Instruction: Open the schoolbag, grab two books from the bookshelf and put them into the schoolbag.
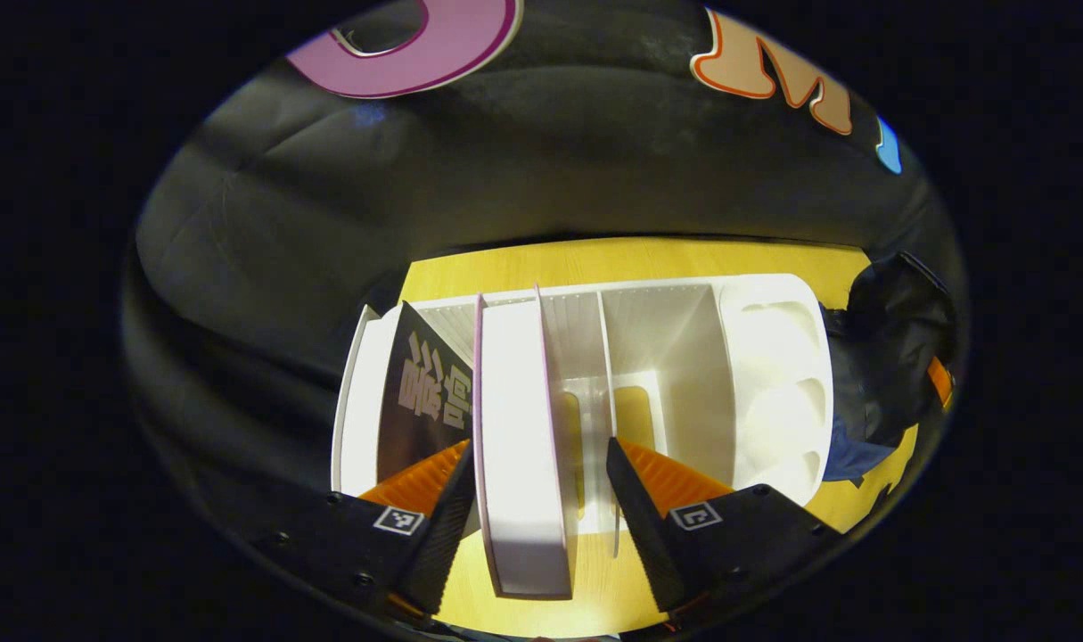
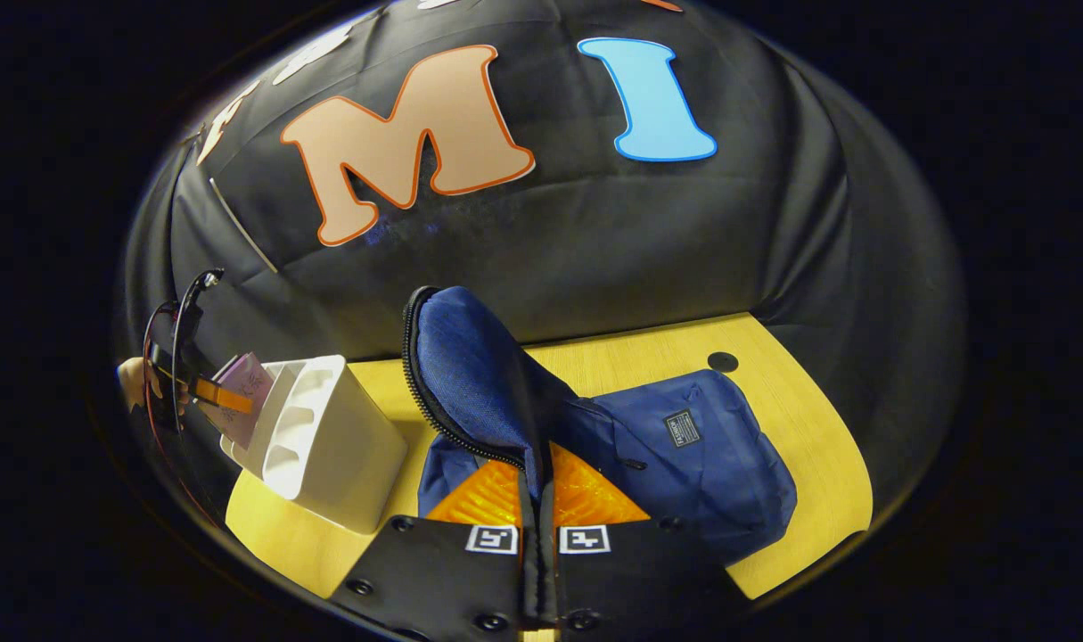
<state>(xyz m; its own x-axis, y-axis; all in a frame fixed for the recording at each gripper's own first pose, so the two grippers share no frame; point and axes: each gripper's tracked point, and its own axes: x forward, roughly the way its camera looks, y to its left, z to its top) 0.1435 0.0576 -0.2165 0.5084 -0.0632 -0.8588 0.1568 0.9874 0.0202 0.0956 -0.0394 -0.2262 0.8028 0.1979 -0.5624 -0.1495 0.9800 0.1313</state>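
Blue schoolbag flap pinched by right gripper; left gripper spread around pink-edged book

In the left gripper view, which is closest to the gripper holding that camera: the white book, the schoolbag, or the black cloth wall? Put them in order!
Nearest to farthest from the left gripper:
1. White book: standing in the white bookshelf, right between the open fingers.
2. Schoolbag: off to the right, on the table past the bookshelf's end.
3. Black cloth wall: at the back, behind the table.
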